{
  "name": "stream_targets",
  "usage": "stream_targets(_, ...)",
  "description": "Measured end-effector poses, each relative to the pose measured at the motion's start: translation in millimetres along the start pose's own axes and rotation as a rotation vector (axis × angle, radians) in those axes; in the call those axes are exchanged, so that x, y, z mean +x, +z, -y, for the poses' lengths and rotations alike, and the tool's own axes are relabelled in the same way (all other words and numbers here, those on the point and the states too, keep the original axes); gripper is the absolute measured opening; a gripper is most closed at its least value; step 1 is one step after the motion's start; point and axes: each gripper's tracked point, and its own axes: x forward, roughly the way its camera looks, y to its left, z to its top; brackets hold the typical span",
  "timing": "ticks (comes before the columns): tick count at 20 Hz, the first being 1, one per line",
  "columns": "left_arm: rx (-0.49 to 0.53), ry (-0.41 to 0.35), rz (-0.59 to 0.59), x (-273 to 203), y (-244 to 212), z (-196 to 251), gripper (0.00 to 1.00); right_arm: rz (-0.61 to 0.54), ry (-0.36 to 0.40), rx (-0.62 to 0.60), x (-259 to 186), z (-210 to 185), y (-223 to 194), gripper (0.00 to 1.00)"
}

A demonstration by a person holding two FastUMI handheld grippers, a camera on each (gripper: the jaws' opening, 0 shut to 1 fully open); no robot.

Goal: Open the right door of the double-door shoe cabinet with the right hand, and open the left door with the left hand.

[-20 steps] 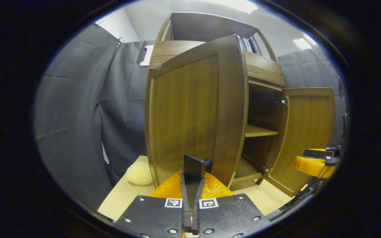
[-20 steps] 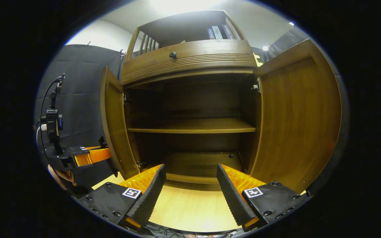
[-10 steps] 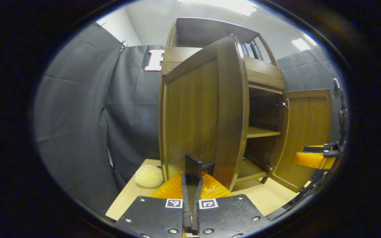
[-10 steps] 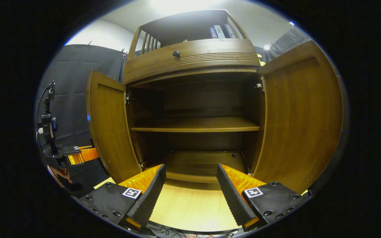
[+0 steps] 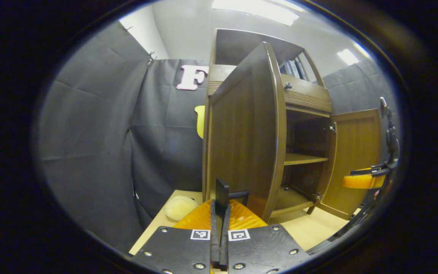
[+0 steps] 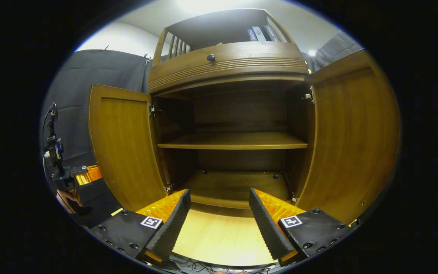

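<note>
The big brown shoe cabinet (image 6: 226, 61) is standing on a pale table (image 6: 219, 239), against the dark cloth wall (image 5: 89, 125). Both of its doors are standing open, so you can see the shelf (image 6: 234, 140) and the dark space inside.

The right door (image 6: 352, 140) is swinging far out on the right side. The left door (image 6: 122, 144) is swinging out on the left side. In the left gripper view, the left door (image 5: 249, 129) is turned almost edge-on, because the camera is riding along with it.

The left gripper (image 5: 222, 198) is sitting low at the near edge of the left door. Its fingers are pressed tight together. Something dark and thin is sticking up there, maybe the door's handle, but I cannot tell if the fingers are really pinching it. I think it is staying there to pull the door wide.

The right gripper (image 6: 219, 217) is hanging in front of the cabinet, near the table. Its fingers are spread wide apart and holding nothing, likely because its door is already open.

A small soft yellow ball (image 5: 181, 207) is lying on the table by the cabinet's left side.

Compared with a second ago, the left door is swung out much farther, and the left gripper is farther to the left. The right door is about the same.
</note>
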Motion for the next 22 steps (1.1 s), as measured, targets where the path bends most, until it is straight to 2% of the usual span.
stream_targets(3, 0.028, 0.039, -0.012, 3, -2, -42, 0.02, 0.000, 0.015, -0.009, 3, -6, 1, 0.93)
stream_targets(9, 0.047, -0.046, -0.004, 3, -3, -75, 0.02, -0.005, 0.026, -0.013, 10, -9, 3, 0.93)
stream_targets(14, 0.051, -0.080, 0.012, 3, -4, -79, 0.02, -0.009, 0.003, -0.026, 17, -5, 11, 0.92)
stream_targets(22, 0.050, -0.061, -0.004, -2, -4, -89, 0.02, -0.017, 0.006, -0.050, 27, -6, 26, 0.93)
